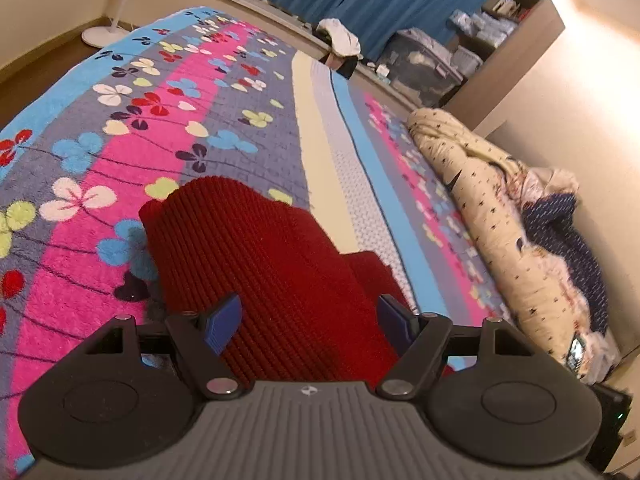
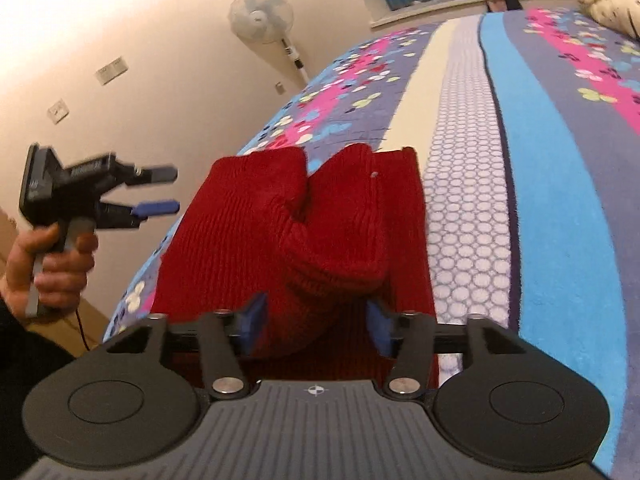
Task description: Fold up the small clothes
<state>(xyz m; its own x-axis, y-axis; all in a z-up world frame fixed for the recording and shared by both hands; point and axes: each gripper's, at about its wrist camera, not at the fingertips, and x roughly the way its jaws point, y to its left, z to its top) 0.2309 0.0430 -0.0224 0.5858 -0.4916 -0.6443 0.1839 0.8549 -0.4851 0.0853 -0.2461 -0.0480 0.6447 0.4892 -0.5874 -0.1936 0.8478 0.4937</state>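
In the left wrist view, our left gripper (image 1: 310,320) hung with jaws spread over the red knit garment (image 1: 256,256), which lay on the flowered bedspread (image 1: 120,128), gripping nothing.

In the right wrist view, our right gripper (image 2: 316,324) had its jaws spread around a bunched fold of the garment, not visibly pinching it. We judged it best to close squarely on both layers before lifting.

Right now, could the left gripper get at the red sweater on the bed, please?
Probably yes. The left gripper is open above the red sweater with nothing between them; in the right view it is raised beside the bed, off the sweater's left edge.
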